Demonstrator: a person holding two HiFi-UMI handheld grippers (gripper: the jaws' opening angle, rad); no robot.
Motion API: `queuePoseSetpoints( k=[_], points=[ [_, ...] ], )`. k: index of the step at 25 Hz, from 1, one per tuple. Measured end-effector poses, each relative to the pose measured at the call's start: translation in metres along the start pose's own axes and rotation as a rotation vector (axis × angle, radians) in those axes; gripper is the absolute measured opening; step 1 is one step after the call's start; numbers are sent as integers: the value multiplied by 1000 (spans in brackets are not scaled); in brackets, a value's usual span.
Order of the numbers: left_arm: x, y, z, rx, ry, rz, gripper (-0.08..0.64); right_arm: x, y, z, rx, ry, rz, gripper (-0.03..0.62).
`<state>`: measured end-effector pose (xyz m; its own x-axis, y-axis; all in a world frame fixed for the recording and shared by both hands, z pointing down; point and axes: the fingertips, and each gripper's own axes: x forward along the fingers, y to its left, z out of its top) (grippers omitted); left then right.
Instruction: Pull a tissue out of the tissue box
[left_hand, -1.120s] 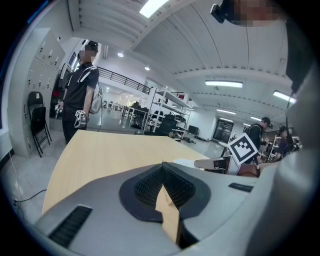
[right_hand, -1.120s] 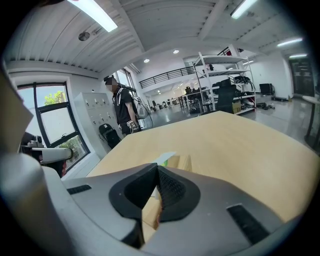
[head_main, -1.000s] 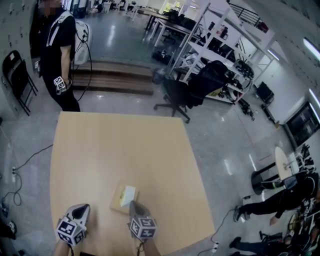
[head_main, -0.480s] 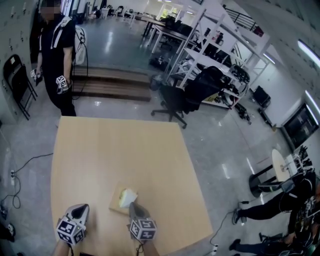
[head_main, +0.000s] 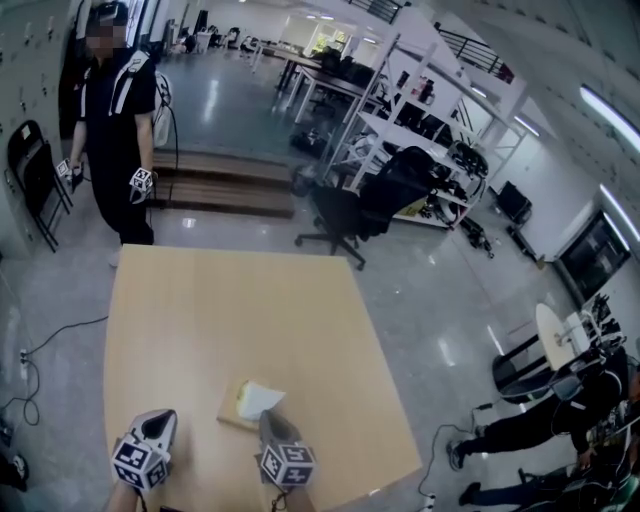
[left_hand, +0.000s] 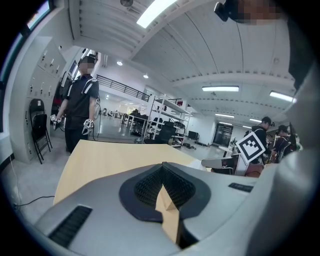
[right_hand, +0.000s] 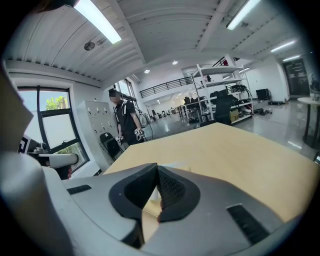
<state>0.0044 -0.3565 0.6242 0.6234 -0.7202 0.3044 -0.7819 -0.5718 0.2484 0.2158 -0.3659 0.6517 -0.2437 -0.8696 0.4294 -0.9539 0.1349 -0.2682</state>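
Observation:
A flat tan tissue box (head_main: 234, 409) lies on the light wooden table (head_main: 230, 310) near its front edge. A white tissue (head_main: 258, 399) stands up out of the box, and my right gripper (head_main: 269, 413) is shut on its near end, just above the box. In the right gripper view the right gripper (right_hand: 157, 170) has its pads together with a strip of white tissue (right_hand: 153, 194) caught between them. My left gripper (head_main: 160, 419) hovers over bare table to the left of the box. In its own view the left gripper (left_hand: 163, 170) is shut and holds nothing.
A person in black (head_main: 115, 120) stands beyond the table's far edge with grippers in hand. A black office chair (head_main: 345, 215) and shelving (head_main: 420, 110) stand behind the table. Another person (head_main: 560, 420) crouches on the floor at the right, near a small round table (head_main: 555, 335).
My right gripper has lifted a little and the tissue now stands higher and wider out of the box. The left gripper has stayed where it was.

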Motion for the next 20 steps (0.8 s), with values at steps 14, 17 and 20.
queuePoseSetpoints(
  k=[14, 17, 20],
  points=[
    [-28, -12, 12, 21, -46, -24, 8, -41, 24, 18, -10, -83, -10, 0],
    [-32, -15, 17, 28, -54, -30, 8, -50, 28, 27, -15, -109, -11, 0],
    [-36, -20, 25, 38, -68, -34, 8, -63, 32, 38, -17, -136, -14, 0]
  ],
)
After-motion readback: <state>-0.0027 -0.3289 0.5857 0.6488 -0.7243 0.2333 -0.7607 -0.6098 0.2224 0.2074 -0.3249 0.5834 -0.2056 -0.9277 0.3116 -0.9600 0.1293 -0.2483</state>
